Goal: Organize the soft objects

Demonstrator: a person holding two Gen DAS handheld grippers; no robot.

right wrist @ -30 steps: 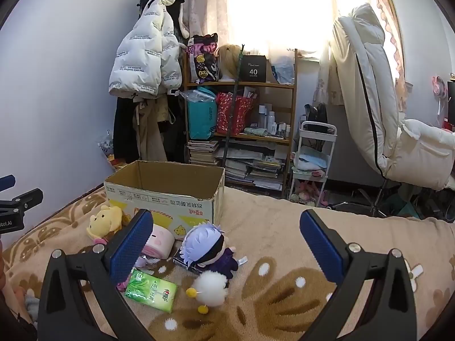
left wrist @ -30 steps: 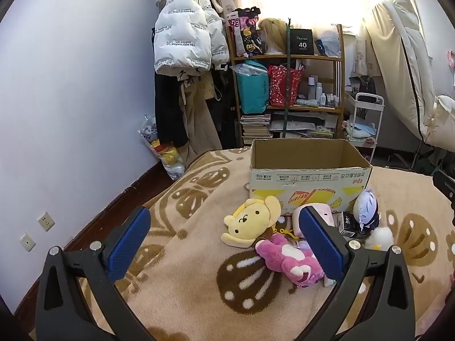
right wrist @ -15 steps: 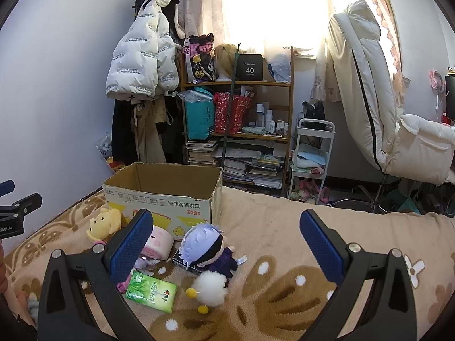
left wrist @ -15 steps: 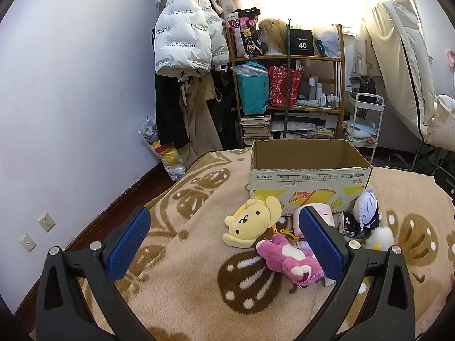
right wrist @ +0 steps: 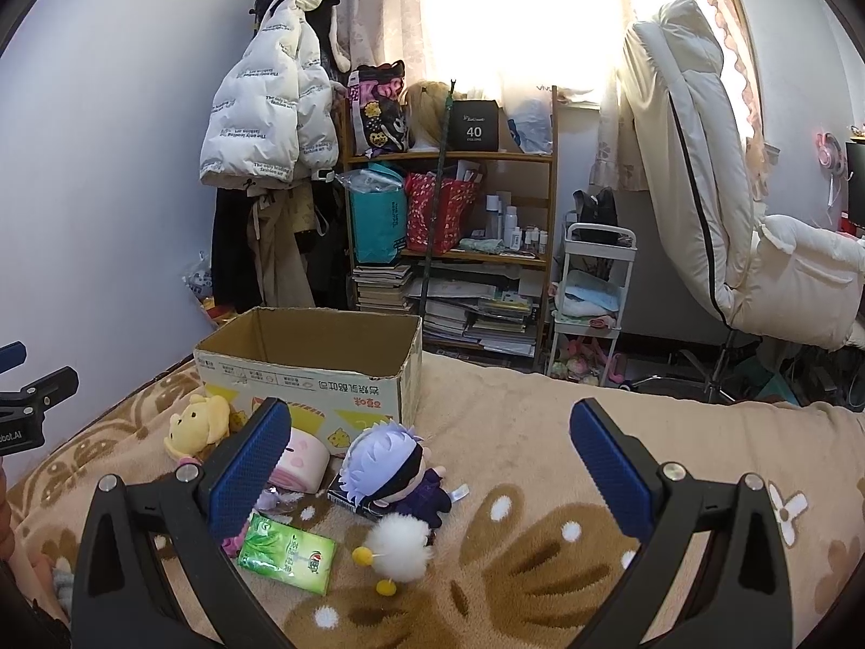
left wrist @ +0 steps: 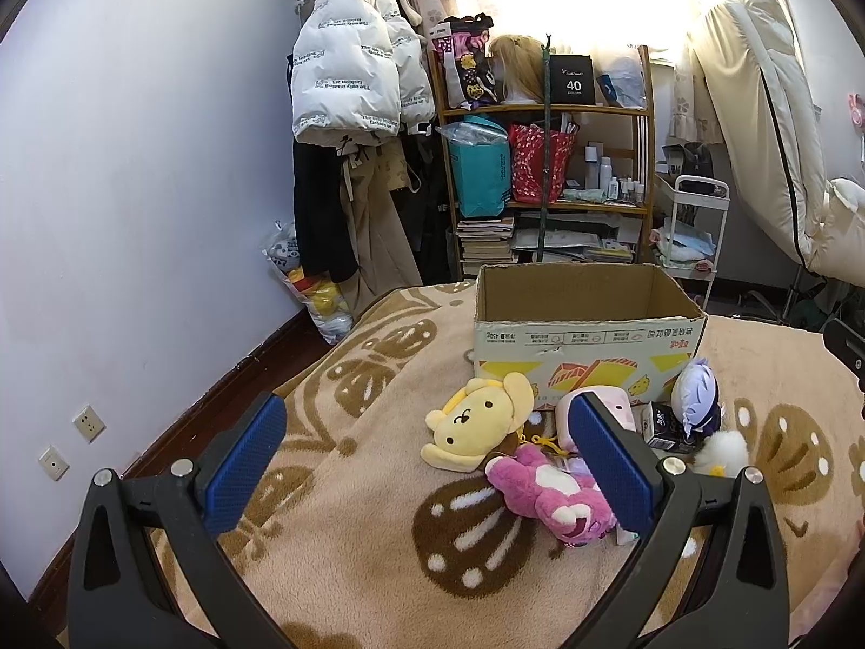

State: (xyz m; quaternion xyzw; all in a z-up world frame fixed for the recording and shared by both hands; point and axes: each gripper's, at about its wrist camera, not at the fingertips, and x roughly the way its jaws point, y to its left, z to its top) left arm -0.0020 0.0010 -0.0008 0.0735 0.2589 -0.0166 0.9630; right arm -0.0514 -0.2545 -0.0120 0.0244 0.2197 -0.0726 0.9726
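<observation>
An open cardboard box (left wrist: 586, 332) stands on the beige blanket; it also shows in the right wrist view (right wrist: 308, 373). In front of it lie a yellow bear plush (left wrist: 478, 419), a pink bear plush (left wrist: 549, 495), a pink roll plush (right wrist: 303, 459), a white-haired doll (right wrist: 392, 473), a white fluffy chick (right wrist: 400, 541) and a green tissue pack (right wrist: 286, 551). My left gripper (left wrist: 427, 470) is open and empty, hovering before the yellow and pink plushes. My right gripper (right wrist: 430, 473) is open and empty, hovering before the doll and chick.
A wooden shelf (right wrist: 448, 249) with bags and books, hanging coats (left wrist: 351, 81), a white cart (right wrist: 592, 297) and a padded chair (right wrist: 703, 173) stand beyond the bed. The blanket (right wrist: 621, 432) stretches right of the box.
Both grippers shifted only slightly; the views are almost the same. No object has moved.
</observation>
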